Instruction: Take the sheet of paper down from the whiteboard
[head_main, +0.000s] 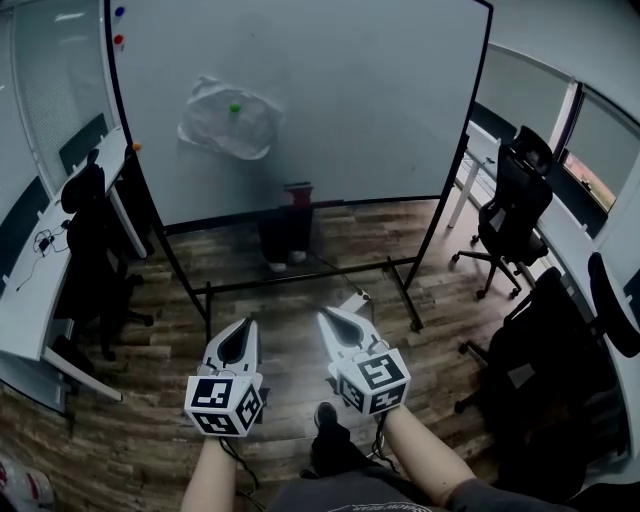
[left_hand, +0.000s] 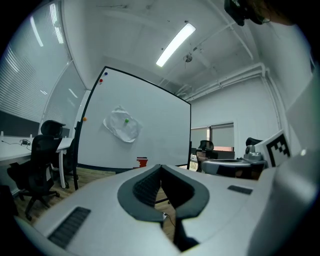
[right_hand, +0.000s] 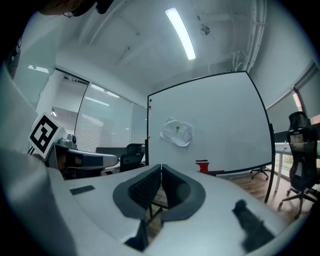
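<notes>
Holding left gripper (head_main: 248, 328) and right gripper (head_main: 326, 320) closed, empty, well apart from the whiteboard (head_main: 350, 100); not yet touching the crumpled sheet of paper (head_main: 230, 122).

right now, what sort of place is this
Probably an office or meeting room: a large white whiteboard on a black stand, black swivel office chairs and long white desks.

**Open-plan office.** A freestanding whiteboard (head_main: 300, 100) stands ahead of the left claw (head_main: 248, 325) and the right claw (head_main: 324, 316). Black swivel chairs (head_main: 515, 195) and long white desk surfaces (head_main: 30, 290) line both sides beyond the claws. Plank floor (head_main: 300, 262), glazed partitions with blinds (right_hand: 107, 127), ceiling strip light (left_hand: 175, 44).
</notes>
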